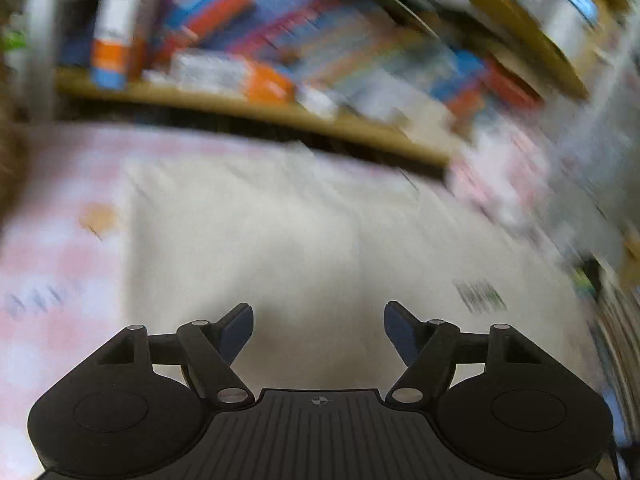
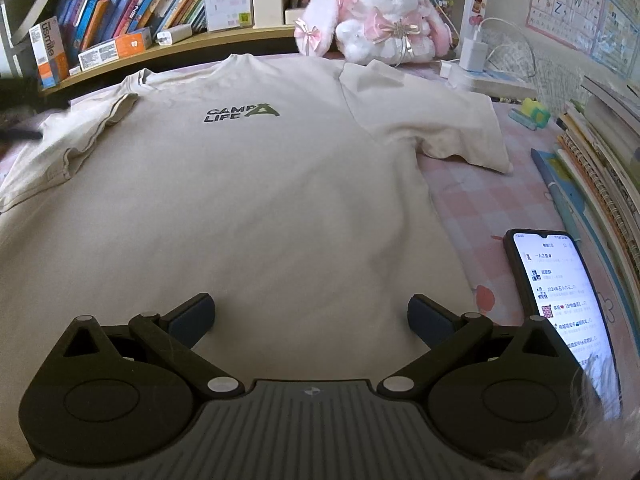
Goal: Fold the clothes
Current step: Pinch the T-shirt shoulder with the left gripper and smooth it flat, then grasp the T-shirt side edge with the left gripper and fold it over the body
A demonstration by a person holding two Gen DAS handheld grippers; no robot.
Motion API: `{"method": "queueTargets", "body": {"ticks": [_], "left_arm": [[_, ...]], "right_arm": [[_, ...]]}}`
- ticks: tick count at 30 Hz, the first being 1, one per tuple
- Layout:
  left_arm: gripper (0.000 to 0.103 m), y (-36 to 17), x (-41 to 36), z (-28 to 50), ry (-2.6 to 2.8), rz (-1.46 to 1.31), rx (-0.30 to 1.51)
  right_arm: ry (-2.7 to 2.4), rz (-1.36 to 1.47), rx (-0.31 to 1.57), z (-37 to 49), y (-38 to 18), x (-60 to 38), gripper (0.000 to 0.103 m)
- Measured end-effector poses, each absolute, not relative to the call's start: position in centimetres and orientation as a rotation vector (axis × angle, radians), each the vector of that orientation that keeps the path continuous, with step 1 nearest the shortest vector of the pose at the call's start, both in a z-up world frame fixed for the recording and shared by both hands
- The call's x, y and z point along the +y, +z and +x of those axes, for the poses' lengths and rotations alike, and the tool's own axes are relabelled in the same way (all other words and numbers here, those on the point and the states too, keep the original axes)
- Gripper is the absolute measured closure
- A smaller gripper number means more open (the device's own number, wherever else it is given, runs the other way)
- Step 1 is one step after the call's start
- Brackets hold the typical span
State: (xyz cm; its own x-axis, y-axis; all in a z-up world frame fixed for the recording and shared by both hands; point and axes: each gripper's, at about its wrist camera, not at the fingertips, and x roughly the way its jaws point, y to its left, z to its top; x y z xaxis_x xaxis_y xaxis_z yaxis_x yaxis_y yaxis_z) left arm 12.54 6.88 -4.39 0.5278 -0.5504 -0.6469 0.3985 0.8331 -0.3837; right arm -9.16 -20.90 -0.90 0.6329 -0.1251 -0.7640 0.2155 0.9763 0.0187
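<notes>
The beige cotton T-shirt (image 2: 248, 184) lay flat on the pink checked cloth (image 2: 472, 208). Both the left gripper (image 1: 319, 330) and right gripper (image 2: 311, 316) hung above it, jaws spread, empty. A lit black phone (image 2: 560, 304) lay beside the shirt's right hem.

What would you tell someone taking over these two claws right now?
Left claw: open, holding nothing, above the T-shirt; its view is blurred.
Right claw: open, empty, over the shirt's lower part.
T-shirt: spread flat, front up, on the pink checked cloth, both sleeves out. A phone lies to its right.
Done: no fold yet.
Left: fold sleeves in, then the body.
</notes>
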Motion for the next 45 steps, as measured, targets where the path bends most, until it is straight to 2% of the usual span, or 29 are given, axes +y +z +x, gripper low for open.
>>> {"method": "queueTargets", "body": {"ticks": [4, 7, 9, 11, 16, 17, 18, 19, 20, 42, 45], "left_arm": [[0.028, -4.3, 9.5, 11.5, -0.576, -0.256, 0.813], [0.032, -4.2, 12.8, 13.0, -0.436, -0.291, 0.796], [0.057, -4.2, 14.8, 14.3, -0.332, -0.304, 0.793], [0.065, -4.3, 16.9, 15.5, -0.229, -0.315, 0.788], [0.066, -5.2, 17.0, 18.3, -0.186, -0.369, 0.834], [0.072, -5.5, 17.1, 18.5, -0.183, -0.388, 0.843], [0.088, -5.8, 17.1, 18.5, -0.181, -0.396, 0.848], [0.099, -6.0, 17.2, 18.4, -0.179, -0.404, 0.854], [0.103, -6.3, 17.2, 18.3, -0.178, -0.412, 0.86], [0.103, -6.5, 22.7, 18.3, -0.068, -0.385, 0.83], [0.1, -6.5, 22.6, 18.2, -0.094, -0.362, 0.84]], "right_arm": [[-0.197, 0.114, 0.869, -8.9, -0.8, -20.9, 0.0], [-0.192, 0.114, 0.874, -9.1, -0.7, -20.9, 0.0], [-0.19, 0.116, 0.874, -9.3, -0.7, -20.8, 0.0], [-0.191, 0.116, 0.873, -9.5, -0.7, -20.7, 0.0], [-0.21, 0.127, 0.884, -9.5, -0.6, -20.3, 0.0], [-0.213, 0.129, 0.887, -9.5, -0.6, -20.2, 0.0], [-0.213, 0.13, 0.89, -9.6, -0.6, -20.2, 0.0], [-0.214, 0.13, 0.893, -9.6, -0.6, -20.1, 0.0], [-0.213, 0.131, 0.896, -9.7, -0.5, -19.9, 0.0], [-0.143, 0.105, 0.906, -9.2, 0.1, -17.0, 0.0], [-0.143, 0.107, 0.908, -9.1, 0.1, -17.0, 0.0]]}}
